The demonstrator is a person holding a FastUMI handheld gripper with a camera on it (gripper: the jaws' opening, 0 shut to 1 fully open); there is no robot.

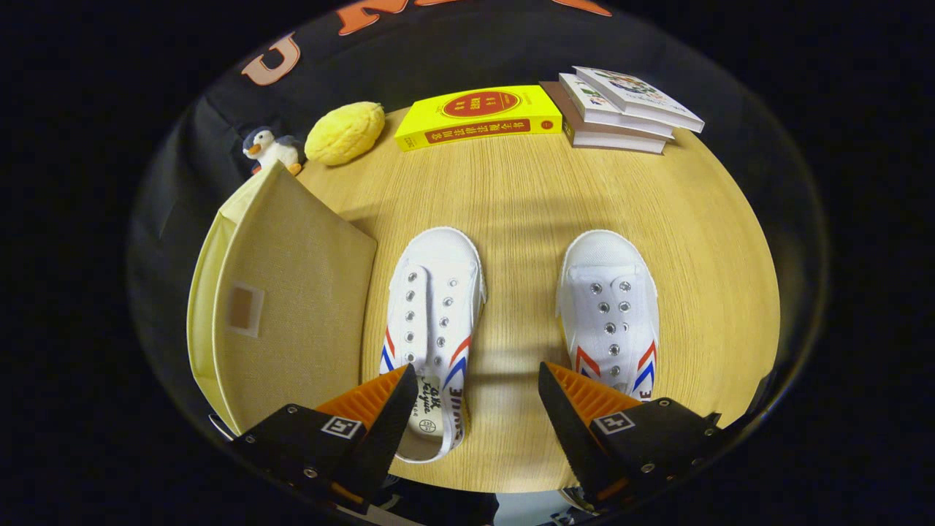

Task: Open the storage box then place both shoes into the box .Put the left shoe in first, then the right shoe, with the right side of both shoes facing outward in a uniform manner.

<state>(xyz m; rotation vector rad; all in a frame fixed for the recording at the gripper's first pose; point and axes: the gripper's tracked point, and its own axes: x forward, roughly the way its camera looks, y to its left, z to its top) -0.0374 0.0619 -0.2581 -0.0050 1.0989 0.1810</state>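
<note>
Gripper view: the hand-held gripper (473, 398) hangs above the near edge of the round light-wood desk (511, 190), fingers spread wide, nothing between them but bare desk surface. The left white canvas shoe with red and blue side stripes and no laces (432, 321) lies just ahead of the left finger, toe pointing away; its heel and open collar sit beside that finger's tip, partly covered by it. The right white canvas shoe of the same pattern (610, 314) lies just ahead of the right finger, toe also pointing away, heel end hidden behind that finger. The two shoes are parallel and apart, with a strip of desk between them that lines up with the gap of the fingers. The beige fabric storage box with a pale yellow lining (281, 307) stands left of the left shoe, close beside it, its flap with a small square patch facing the camera. Beyond the shoes, at the far edge of the desk: a small plush penguin (269, 150), a yellow knobbly plush fruit (345, 132), a yellow book with red print (478, 115), and a stack of three books (621, 109).
</note>
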